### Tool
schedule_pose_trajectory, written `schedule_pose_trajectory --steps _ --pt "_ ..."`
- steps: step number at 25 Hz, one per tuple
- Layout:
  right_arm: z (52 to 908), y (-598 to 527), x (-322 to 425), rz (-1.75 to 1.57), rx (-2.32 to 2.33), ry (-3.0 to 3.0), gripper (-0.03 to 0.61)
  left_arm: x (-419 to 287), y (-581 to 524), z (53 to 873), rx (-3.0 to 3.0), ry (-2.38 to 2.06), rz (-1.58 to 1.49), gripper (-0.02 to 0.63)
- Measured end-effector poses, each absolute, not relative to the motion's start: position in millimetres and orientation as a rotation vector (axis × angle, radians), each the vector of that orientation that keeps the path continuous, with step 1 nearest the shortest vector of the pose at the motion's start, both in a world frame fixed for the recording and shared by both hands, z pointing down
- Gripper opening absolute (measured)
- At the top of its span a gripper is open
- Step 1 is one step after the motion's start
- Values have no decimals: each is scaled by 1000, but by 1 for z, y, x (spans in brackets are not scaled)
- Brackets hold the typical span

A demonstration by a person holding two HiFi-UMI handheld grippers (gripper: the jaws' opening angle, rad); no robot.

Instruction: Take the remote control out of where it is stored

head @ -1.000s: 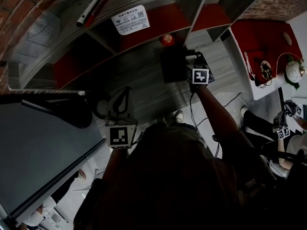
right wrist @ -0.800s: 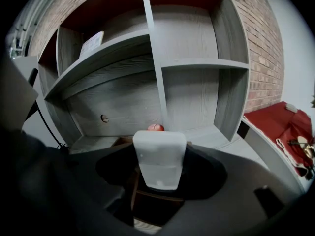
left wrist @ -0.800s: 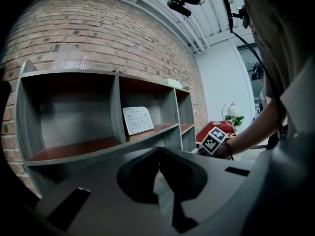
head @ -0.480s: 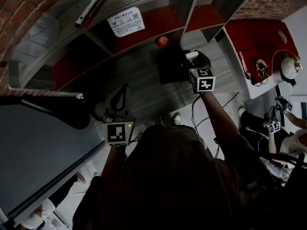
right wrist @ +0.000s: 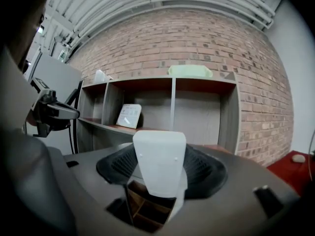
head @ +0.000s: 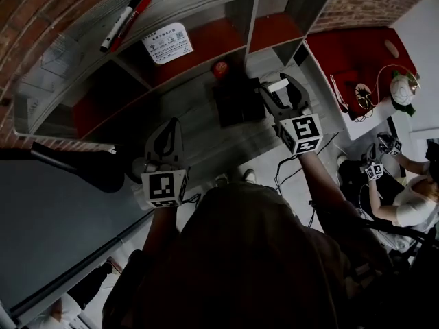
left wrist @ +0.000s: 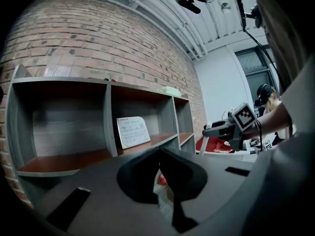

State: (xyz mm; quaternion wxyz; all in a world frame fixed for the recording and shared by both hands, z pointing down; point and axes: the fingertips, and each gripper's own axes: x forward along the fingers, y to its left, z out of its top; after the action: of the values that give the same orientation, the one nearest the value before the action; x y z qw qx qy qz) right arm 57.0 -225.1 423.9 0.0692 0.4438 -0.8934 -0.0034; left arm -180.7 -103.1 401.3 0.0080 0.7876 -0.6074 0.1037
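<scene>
While right gripper (head: 278, 88) clamps it, remote (right wrist: 158, 162) white, smooth

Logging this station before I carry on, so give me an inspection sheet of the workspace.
Surface: grey wood-grain top below a cubby shelf.
Job's things: white remote control clamped in the right gripper, above a compartment box.
Clutter: two markers on the shelf top; printed card in a cubby; small red object by the shelf.
Grippers: right shut on the remote control; left gripper shut, empty.
Cables: thin cable beside the right arm.
Surroundings: brick wall; another person at the right.
</scene>
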Motion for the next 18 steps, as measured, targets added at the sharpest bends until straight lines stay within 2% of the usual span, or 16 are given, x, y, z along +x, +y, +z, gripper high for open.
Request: schedule_pose_trajectory --steps 9,18 --pt "361 -181 72 -192 1336 -2848 288 -185 -118 377 2498 -1973 326 11" --pt "341 -147 87 -235 1347 -2918 288 -189 -117 375 2475 -2006 333 11"
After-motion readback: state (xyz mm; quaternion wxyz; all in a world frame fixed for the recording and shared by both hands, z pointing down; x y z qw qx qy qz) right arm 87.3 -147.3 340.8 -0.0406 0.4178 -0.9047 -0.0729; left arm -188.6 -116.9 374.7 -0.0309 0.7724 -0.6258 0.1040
